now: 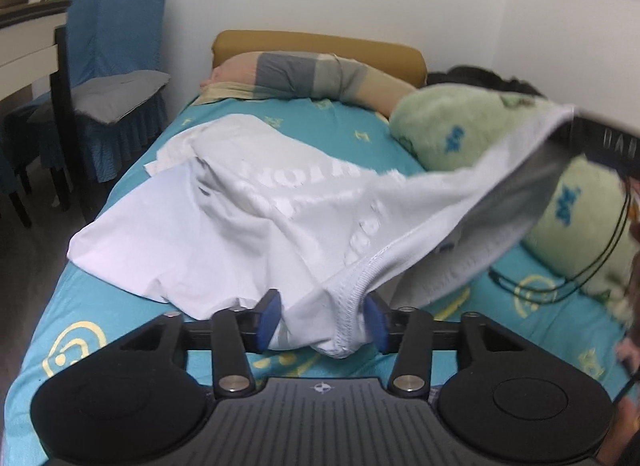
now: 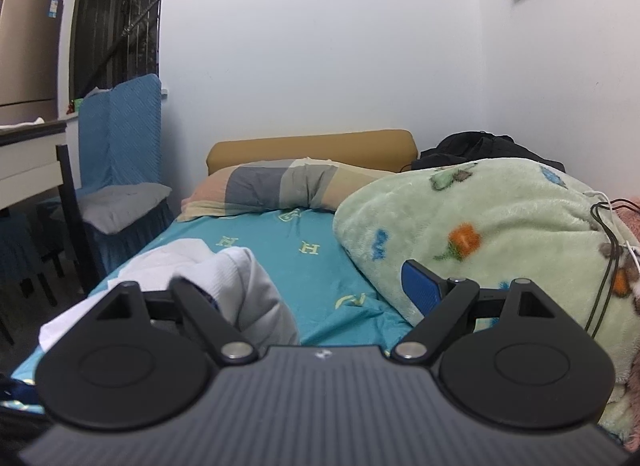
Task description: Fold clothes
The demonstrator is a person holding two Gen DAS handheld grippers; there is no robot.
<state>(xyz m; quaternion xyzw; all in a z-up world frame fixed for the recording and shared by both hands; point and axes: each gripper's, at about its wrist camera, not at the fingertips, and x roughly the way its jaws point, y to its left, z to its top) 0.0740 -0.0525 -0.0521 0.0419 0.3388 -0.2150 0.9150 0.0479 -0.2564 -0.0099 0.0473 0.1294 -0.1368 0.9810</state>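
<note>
Now | left tool point(image 1: 322, 320) tilted down, jaws parted around shirt point(image 1: 224, 221) | right tool point(image 2: 316, 298) spread, seemingly empty

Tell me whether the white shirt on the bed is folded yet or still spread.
Partly folded, not finished: the white printed cotton shirt lies doubled and rumpled on the turquoise bedsheet, one edge still lifted toward the right.

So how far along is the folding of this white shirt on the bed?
Barely started. Done: the white shirt lies on the bed sheet, rumpled, with no clean fold visible. In hand: its hem sits inside the open left claw, while another edge is raised towards the right claw, also open. Left: smoothing and all the folds.
</note>
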